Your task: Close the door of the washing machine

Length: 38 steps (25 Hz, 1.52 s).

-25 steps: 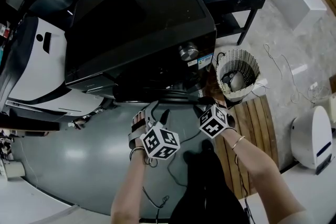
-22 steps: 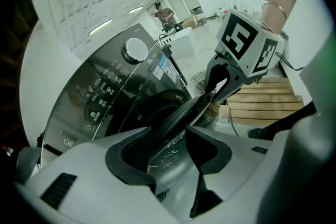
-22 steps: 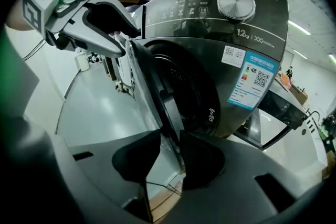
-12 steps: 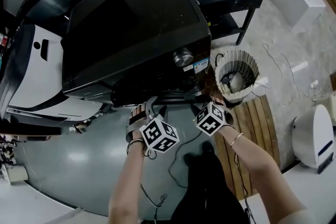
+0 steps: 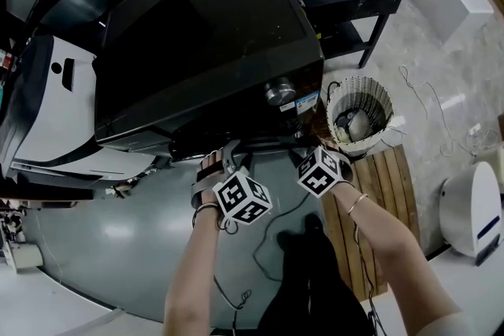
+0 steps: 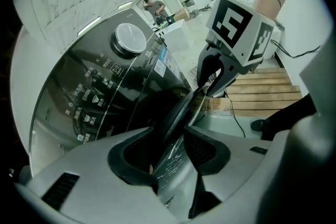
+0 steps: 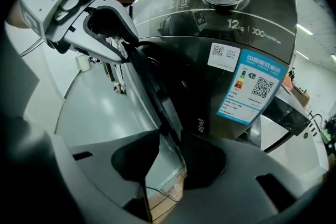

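Below the control panel of the glossy black washing machine (image 5: pixel 205 35), its round dark-rimmed door with the clear pane (image 6: pixel 176 113) stands ajar, just off the machine's front. You have both tools on its free rim.

Left gripper (image 6: pixel 173 150): the jaws are moderately wide and have just been closing. The door's rim runs up between them, and the pads do not appear to clamp it from both sides.

Right gripper (image 7: pixel 168 157): the jaws are wide and have just been opening. The same rim and pane pass between them, again without a visible pinch.

Key relation: in the head view the rim's long axis runs from nine to three o'clock, and your two grippers sit side by side on it, left at nine and right at three. From the left gripper's view the rim climbs toward one o'clock and ends at the right gripper; from the right gripper's view it climbs toward eleven o'clock to the left one. The drum opening lies at twelve o'clock from both, so neither hand is clearly nearer. By my judgement, closing calls for an even push toward twelve.

Also shown: a white woven basket (image 5: pixel 358 110) at two o'clock from your right gripper, well clear of the door.
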Tool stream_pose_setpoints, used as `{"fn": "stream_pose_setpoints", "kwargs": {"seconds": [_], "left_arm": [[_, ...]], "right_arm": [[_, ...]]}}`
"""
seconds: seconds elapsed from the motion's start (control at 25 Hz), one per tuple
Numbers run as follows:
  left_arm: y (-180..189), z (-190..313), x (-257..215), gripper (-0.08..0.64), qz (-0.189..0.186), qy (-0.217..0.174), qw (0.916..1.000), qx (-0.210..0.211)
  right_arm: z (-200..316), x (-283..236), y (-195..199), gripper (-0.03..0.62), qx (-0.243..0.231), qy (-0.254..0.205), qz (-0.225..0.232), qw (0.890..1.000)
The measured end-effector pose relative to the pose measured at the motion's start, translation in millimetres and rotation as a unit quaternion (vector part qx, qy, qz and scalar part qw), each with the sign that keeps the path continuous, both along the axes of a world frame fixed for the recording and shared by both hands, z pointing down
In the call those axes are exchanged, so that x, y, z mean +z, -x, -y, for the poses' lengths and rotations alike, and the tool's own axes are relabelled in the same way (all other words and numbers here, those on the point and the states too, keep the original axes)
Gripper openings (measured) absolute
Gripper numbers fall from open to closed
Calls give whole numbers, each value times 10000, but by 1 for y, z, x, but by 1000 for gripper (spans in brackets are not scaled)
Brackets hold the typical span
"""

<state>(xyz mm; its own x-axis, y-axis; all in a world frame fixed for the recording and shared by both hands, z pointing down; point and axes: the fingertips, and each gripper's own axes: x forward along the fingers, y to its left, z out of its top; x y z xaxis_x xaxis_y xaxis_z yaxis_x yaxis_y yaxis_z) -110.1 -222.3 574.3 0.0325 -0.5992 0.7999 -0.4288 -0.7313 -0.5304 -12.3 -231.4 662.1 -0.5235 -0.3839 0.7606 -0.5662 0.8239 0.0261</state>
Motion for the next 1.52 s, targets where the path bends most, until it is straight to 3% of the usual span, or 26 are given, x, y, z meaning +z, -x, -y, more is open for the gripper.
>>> {"fn": "stream_pose_setpoints", "kwargs": {"seconds": [0.88, 1.52], "left_arm": [[5, 31, 1, 193, -138, 95, 9995, -281], [8, 40, 0, 193, -247, 105, 9990, -360]], "right_arm": [[40, -2, 5, 143, -89, -25, 10, 10000], [50, 1, 8, 144, -150, 4, -221, 9996]]}}
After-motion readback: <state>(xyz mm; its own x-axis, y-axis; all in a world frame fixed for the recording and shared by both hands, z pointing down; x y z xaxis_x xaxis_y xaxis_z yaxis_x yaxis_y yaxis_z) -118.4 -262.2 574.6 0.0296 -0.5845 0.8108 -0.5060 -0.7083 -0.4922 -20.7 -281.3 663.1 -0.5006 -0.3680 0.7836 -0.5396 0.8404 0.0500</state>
